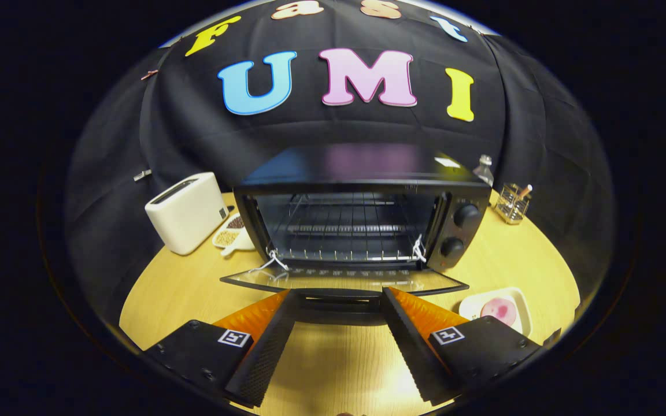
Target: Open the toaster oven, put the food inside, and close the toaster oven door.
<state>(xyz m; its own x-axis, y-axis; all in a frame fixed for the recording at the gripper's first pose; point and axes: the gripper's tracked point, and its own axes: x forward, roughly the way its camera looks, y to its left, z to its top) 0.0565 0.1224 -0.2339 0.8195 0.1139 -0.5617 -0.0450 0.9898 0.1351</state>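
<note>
Spread wide and holding nothing, my claw (339, 297) hangs over the round wooden worktop (518, 260), its tips at the handle of the folded-down glass door (341, 280). Beyond, the black toaster oven (362, 219) faces me, long axis crosswise. Right of my fingers, pink food (500, 309) sits on a white tray (521, 300).

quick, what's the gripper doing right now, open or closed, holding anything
Hand-held gripper: open, holding nothing; its fingertips sit at either end of the handle of the lowered toaster oven door.
</note>
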